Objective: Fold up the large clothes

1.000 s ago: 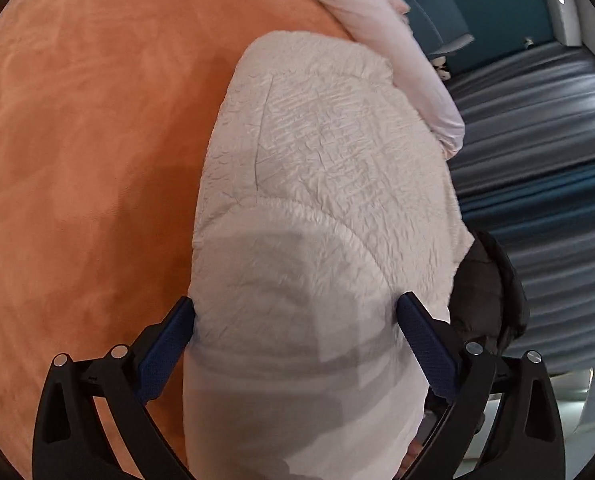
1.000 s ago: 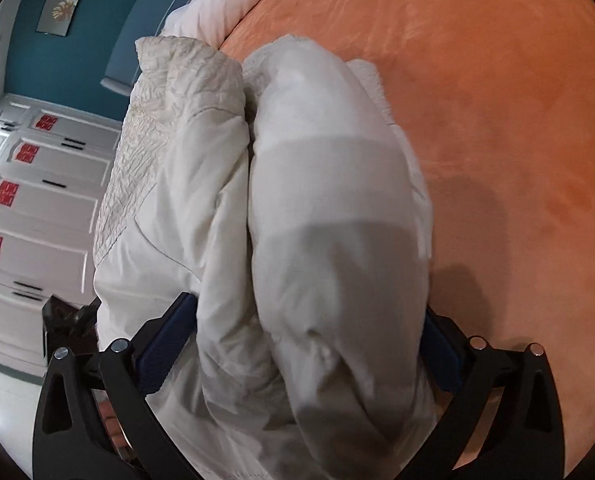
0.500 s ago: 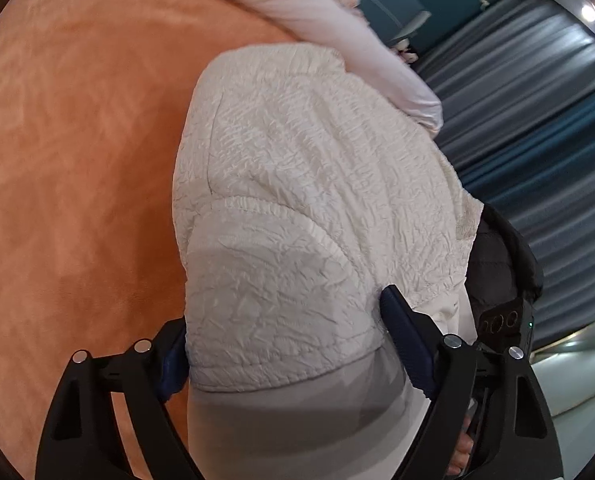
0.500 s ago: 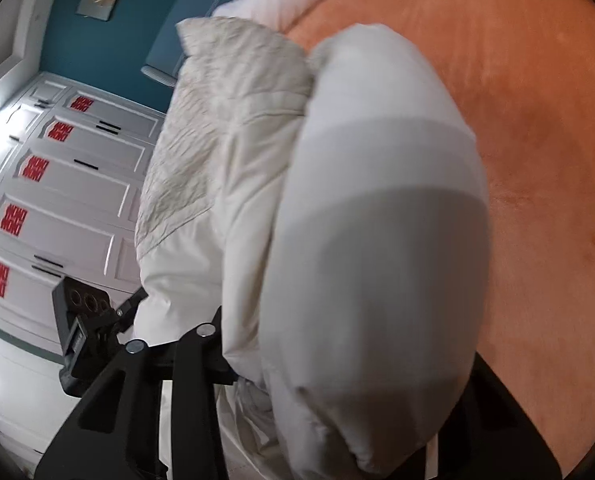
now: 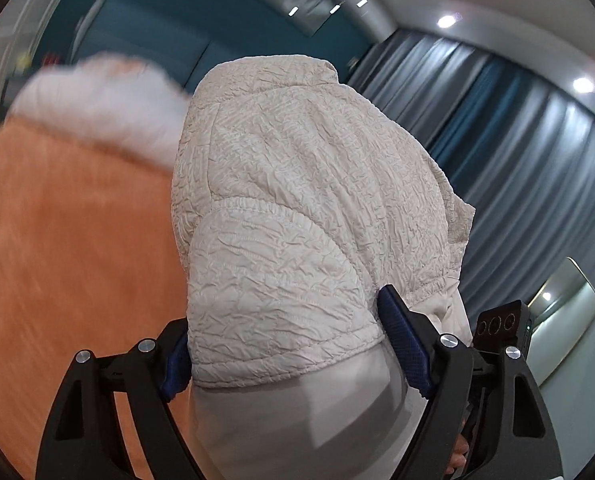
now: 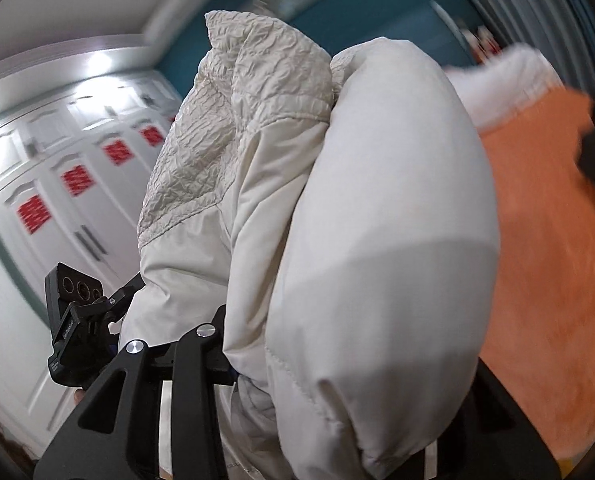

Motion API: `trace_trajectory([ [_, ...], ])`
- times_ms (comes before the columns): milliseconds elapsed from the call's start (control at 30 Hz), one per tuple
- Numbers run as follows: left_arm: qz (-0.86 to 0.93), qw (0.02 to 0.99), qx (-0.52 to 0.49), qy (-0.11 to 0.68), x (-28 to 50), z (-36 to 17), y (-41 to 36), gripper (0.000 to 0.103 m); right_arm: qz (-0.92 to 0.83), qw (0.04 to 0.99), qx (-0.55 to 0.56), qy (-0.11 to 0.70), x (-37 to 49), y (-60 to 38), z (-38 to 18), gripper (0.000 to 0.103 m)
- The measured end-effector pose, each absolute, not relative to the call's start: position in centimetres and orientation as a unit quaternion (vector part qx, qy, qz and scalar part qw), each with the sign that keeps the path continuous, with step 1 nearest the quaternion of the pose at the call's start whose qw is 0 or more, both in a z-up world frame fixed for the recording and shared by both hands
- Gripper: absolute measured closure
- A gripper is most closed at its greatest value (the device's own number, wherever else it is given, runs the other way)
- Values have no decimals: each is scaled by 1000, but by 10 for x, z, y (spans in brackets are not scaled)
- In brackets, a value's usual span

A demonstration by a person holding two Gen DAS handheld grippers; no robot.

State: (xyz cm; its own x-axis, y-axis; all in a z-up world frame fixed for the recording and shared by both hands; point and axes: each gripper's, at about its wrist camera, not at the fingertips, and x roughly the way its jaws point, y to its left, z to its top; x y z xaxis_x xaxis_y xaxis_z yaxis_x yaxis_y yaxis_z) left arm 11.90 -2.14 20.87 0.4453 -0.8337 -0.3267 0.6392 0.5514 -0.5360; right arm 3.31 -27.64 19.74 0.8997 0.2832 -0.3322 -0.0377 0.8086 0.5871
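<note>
The white padded jacket point(image 5: 309, 216) fills the gap between the left gripper point(image 5: 285, 344) fingers, whose blue pads point(image 5: 401, 340) clamp its crinkled bulk from both sides. It bulges up and ahead of the tips, orange bedding point(image 5: 69, 248) off to their left. The right gripper point(image 6: 337, 380) pinches the jacket's smooth folded part, which swells over its fingers.

The jacket point(image 5: 305, 220) sits between both tools' fingers, above the bed point(image 5: 69, 248), curtains point(image 5: 529, 168) behind.
</note>
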Motion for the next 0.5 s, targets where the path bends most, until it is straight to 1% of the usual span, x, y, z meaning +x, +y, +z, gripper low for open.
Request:
trace_trajectory([
  [100, -447, 847, -154, 241, 116, 246, 11, 24, 114, 936, 280, 180, 48, -248, 226, 62],
  [167, -442, 856, -142, 227, 125, 257, 29, 24, 123, 937, 275, 176, 71, -231, 234, 61],
  [233, -434, 860, -142, 229, 140, 257, 43, 24, 125, 935, 277, 181, 90, -219, 229, 59],
  [333, -412, 864, -148, 250, 171, 239, 62, 24, 125, 929, 281, 205, 115, -210, 212, 59],
  [433, -381, 868, -150, 281, 215, 203, 77, 24, 120, 921, 282, 241, 158, -194, 176, 59],
  [500, -356, 872, -141, 305, 243, 170, 81, 24, 108, 913, 285, 273, 188, -187, 140, 59],
])
